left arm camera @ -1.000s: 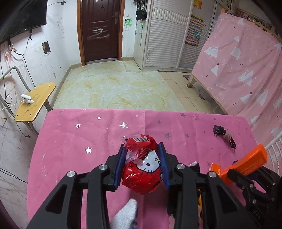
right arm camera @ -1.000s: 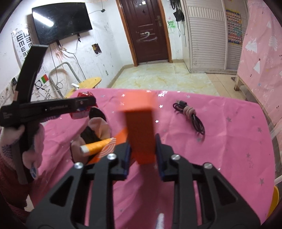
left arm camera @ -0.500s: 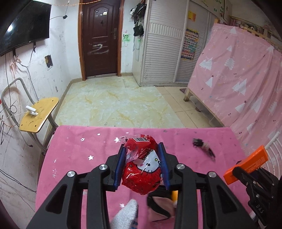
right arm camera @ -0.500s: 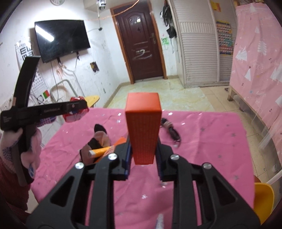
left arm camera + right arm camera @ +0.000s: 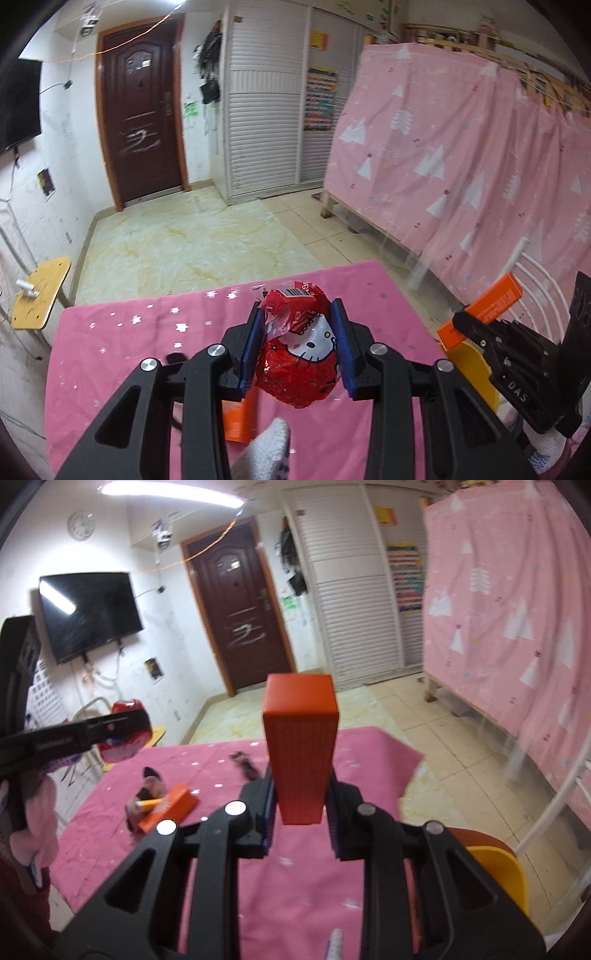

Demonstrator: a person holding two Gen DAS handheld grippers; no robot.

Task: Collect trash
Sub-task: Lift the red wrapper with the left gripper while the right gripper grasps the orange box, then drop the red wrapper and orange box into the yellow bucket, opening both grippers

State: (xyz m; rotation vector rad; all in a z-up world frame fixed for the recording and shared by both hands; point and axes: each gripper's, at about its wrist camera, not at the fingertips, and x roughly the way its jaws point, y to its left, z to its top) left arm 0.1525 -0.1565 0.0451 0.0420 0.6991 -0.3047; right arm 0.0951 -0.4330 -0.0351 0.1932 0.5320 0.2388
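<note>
A red wrapper (image 5: 297, 349) printed with a white cat face hangs above the pink tablecloth (image 5: 122, 354) sprinkled with silver stars. An orange box (image 5: 300, 751), plain apparently, shows above that cloth; beyond it, a pink curtain (image 5: 517, 602) bears white trees.

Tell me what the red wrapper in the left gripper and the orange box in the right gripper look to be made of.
Red wrapper: thin glossy plastic film, likely; it is crinkled, shiny, with a printed cartoon cat and barcode.
Orange box: probably printed cardboard with a matte finish; it has flat faces, crisp folded edges and fine ribbed lines on the front.
</note>
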